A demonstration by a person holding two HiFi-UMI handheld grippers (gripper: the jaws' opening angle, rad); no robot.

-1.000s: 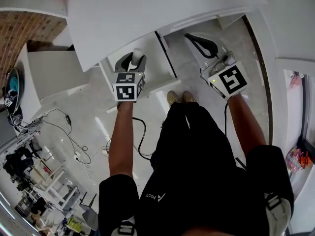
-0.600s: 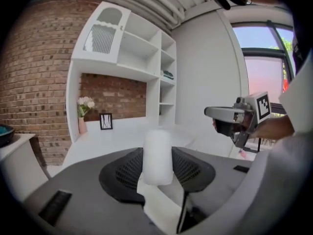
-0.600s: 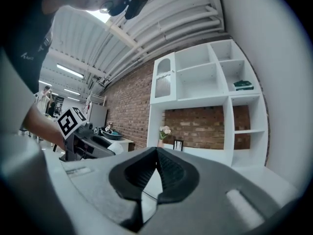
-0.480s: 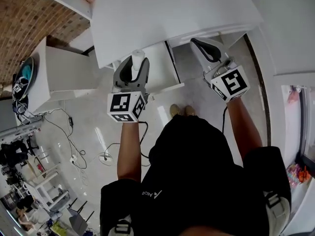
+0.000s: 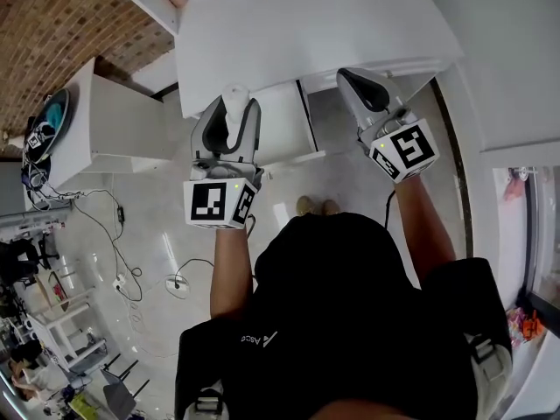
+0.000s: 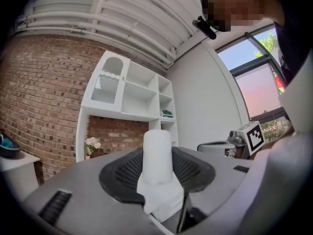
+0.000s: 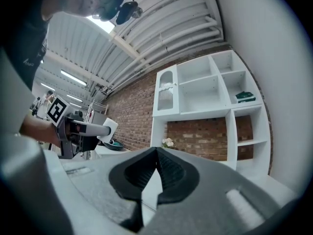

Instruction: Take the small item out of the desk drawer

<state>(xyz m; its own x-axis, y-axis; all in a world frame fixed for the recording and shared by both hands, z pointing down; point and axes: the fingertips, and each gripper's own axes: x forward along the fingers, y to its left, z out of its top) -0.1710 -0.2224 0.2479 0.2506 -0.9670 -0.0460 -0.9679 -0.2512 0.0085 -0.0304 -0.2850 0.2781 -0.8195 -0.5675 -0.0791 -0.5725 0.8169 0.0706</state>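
Two dark ribbed pads of the left gripper (image 6: 157, 177) are clamped on the small white item (image 6: 157, 153), one on each side of it. The item stands upright between them. Its upper part is a smooth, round-topped cylinder that rises clear of the pads, and its lower part is wider and more angular where the pads press on it.

In the head view the item's tip shows against the front edge of the white desk (image 5: 289, 24). It sits above what looks like the open drawer (image 5: 282, 134), so it appears to be out of the drawer and carried in the air.

The right gripper (image 7: 156, 173) is pinched together with nothing between its pads. They meet at the tips and only a bare slit is left lower down. It hangs near the desk's front edge, well apart from the left gripper.

Judging by its size and by how it stands held from two sides, the item is probably light and fairly stiff. The plain white surface of the cylinder looks smooth enough to slide under a loose squeeze. The broader lower part seems the better place to hold, since the pads get flat faces there. A grip high on the rounded top would likely squirt it out. A tall thing held low could also tip if swung quickly, so a slow, level carry looks wise.

Beyond the jaws stand a white shelf unit (image 6: 128, 99) and a brick wall (image 6: 39, 82), with a small bunch of flowers (image 6: 91, 143) low between them
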